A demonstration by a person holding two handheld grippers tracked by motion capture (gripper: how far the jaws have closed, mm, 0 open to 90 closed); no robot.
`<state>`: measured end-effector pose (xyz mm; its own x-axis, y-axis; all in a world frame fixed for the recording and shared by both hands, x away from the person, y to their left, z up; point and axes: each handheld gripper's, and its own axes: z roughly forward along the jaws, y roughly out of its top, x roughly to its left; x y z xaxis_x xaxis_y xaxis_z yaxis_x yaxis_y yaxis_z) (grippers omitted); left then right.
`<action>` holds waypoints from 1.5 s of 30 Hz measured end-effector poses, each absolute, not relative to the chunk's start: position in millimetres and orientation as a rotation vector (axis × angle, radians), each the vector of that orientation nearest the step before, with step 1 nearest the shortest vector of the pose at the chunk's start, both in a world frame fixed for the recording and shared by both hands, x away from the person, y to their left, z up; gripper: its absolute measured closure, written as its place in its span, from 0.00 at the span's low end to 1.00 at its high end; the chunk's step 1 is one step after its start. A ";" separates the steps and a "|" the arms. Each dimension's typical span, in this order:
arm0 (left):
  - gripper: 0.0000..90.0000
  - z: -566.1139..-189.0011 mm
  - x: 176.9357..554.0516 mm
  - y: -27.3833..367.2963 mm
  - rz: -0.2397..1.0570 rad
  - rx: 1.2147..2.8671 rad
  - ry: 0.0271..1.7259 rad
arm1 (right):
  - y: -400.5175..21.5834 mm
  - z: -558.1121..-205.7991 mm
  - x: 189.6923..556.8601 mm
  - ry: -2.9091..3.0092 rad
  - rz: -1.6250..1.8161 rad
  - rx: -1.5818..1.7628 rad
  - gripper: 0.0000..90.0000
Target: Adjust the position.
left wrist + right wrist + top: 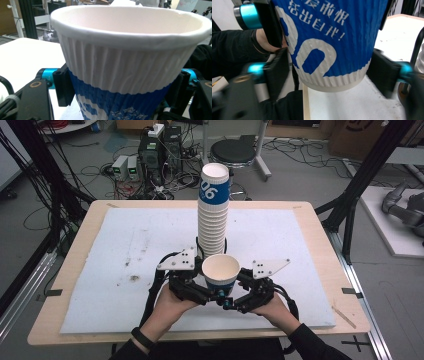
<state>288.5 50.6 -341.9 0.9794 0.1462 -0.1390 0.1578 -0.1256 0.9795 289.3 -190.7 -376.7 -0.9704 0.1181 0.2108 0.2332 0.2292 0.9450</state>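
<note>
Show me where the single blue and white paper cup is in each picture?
High view: the paper cup sits low in the middle, in front of the tall cup stack.
Left gripper view: the cup takes up most of the picture, white rim up top.
Right gripper view: the cup hangs from the top, its base in the middle.
Shared landmark: the white table mat.

Light wooden tabletop (80, 240) almost wholly covered by a white, stain-flecked sheet (135, 255) that leaves a bare wooden margin on all sides, with a tall stack of ribbed white-and-blue paper cups (213, 215) standing upright on the sheet near its middle.
</note>
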 end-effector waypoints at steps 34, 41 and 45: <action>0.26 -338.1 284.9 52.5 0.005 1.658 0.240 | -189.4 -376.4 286.1 -2.383 -1.910 -0.316 0.24; 0.27 -339.1 283.6 49.8 0.004 1.665 0.230 | -189.3 -372.1 285.5 -2.338 -1.939 -0.331 0.26; 0.27 -340.0 283.6 49.3 -0.003 1.668 0.223 | -189.9 -371.7 285.7 -2.323 -1.942 -0.334 0.31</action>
<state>283.6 49.3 -340.0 0.9805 0.1439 -0.1336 0.1477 -0.0925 0.9847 285.7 -189.9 -371.7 -0.9714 0.1063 0.2121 0.2276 0.1649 0.9597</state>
